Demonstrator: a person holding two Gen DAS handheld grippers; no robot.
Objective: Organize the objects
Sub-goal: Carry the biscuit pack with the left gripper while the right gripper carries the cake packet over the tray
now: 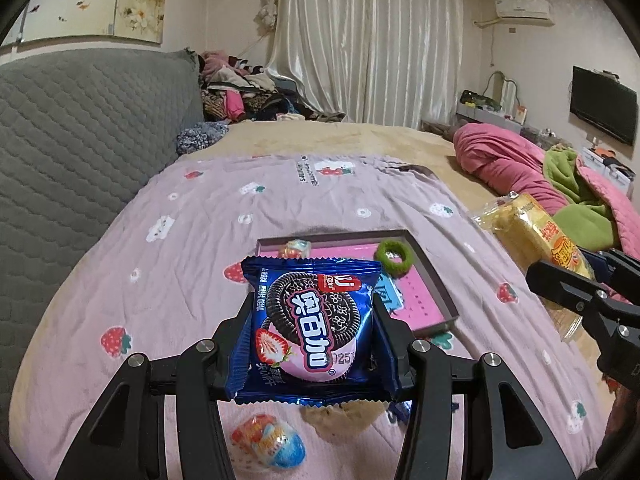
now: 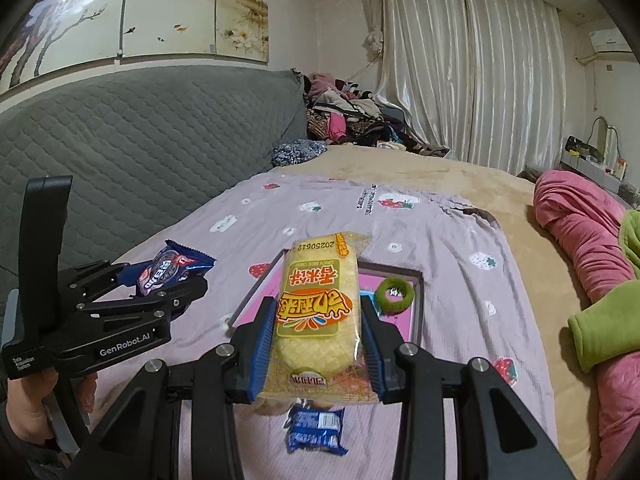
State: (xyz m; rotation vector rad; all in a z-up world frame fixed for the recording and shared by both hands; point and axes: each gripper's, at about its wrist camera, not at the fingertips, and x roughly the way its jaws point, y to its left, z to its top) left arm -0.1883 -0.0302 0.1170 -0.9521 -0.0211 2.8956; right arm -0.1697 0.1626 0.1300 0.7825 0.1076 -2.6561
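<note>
My left gripper is shut on a blue Oreo cookie packet and holds it above the pink bedspread, just short of a shallow pink tray. My right gripper is shut on a yellow rice-cracker packet and holds it over the same tray. The tray holds a green hair ring and a small wrapped candy. The left gripper with its Oreo packet also shows at the left of the right wrist view; the right one shows at the right of the left wrist view.
A colourful wrapped candy and a beige item lie on the bedspread below my left gripper. A small blue packet lies below my right gripper. A grey quilted headboard stands left; pink and green bedding is piled right.
</note>
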